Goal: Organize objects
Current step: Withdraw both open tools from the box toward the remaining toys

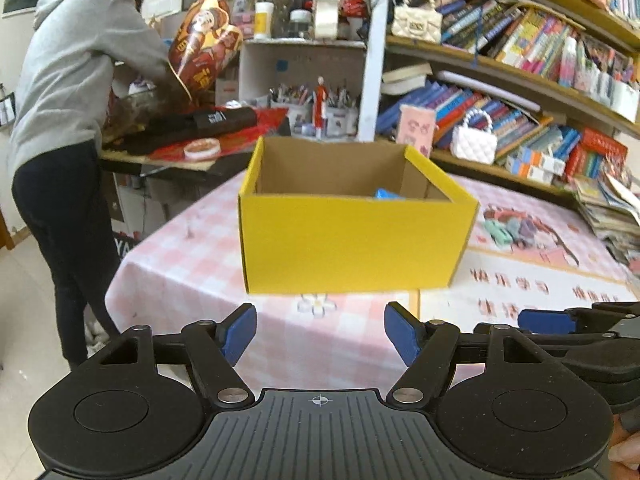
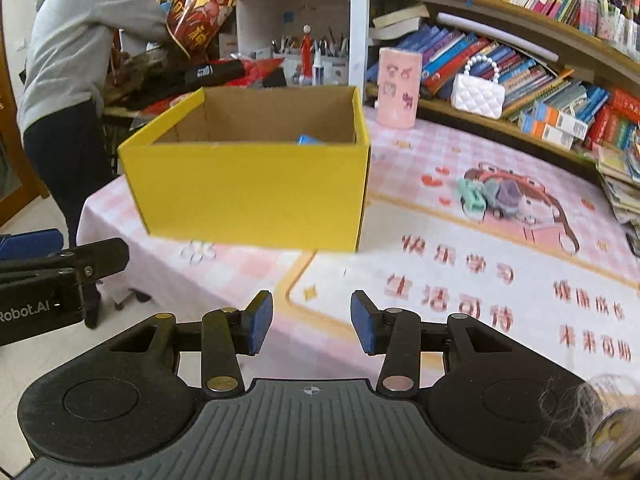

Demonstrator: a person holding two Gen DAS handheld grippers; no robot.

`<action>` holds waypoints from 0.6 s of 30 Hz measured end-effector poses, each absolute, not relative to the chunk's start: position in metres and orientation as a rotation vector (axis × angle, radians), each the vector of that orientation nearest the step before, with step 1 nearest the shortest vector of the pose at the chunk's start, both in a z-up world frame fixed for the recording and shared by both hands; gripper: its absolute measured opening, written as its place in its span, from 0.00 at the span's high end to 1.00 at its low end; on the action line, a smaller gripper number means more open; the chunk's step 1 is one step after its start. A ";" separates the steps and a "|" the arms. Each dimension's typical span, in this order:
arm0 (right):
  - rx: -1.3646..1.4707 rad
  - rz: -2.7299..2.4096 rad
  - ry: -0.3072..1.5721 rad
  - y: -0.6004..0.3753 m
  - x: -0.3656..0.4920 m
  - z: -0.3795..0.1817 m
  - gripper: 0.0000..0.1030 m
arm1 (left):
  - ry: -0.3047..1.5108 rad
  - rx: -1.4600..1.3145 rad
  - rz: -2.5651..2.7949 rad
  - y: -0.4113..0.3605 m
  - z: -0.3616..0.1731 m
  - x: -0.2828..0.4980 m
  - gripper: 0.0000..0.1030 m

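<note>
A yellow cardboard box (image 1: 352, 240) (image 2: 248, 188) stands open-topped on the pink checked tablecloth (image 1: 192, 272) (image 2: 460, 280). A blue object (image 1: 386, 194) (image 2: 308, 139) peeks over its front wall from inside. Small toy cars (image 1: 508, 230) (image 2: 492, 196) in mint, grey and purple lie to the right of the box. My left gripper (image 1: 320, 332) is open and empty, short of the box's front. My right gripper (image 2: 312, 322) is open with a narrower gap, nothing between its blue pads, also short of the box. Each gripper shows at the edge of the other's view.
A pink canister (image 2: 398, 86) stands behind the box's right corner. Bookshelves (image 2: 520, 60) with white handbags (image 2: 478, 94) run along the table's far right. A person in a grey hoodie (image 1: 76, 80) bends over a cluttered desk (image 1: 180, 136) at the left. Magazines (image 2: 624, 184) pile at the right edge.
</note>
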State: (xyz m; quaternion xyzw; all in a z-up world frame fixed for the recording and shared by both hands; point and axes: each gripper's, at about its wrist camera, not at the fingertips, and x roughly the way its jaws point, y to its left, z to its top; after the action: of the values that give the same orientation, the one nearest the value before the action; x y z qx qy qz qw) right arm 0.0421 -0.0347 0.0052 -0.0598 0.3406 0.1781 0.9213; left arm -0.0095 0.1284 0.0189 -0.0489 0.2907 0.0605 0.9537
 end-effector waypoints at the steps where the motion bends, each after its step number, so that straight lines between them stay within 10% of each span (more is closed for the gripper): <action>1: -0.124 0.363 0.704 -0.035 0.038 0.003 0.60 | 0.598 -0.093 0.116 0.126 0.017 -0.012 0.29; 18: -0.033 0.106 0.738 -0.087 -0.005 -0.016 0.55 | 0.677 0.030 -0.143 0.066 -0.001 -0.015 0.21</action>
State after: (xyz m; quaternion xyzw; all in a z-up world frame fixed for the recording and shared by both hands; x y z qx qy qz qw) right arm -0.0053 -0.0872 -0.0160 -0.0159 0.3605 0.0515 0.9312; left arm -0.0150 0.0661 -0.0012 0.0147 0.3318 -0.0701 0.9406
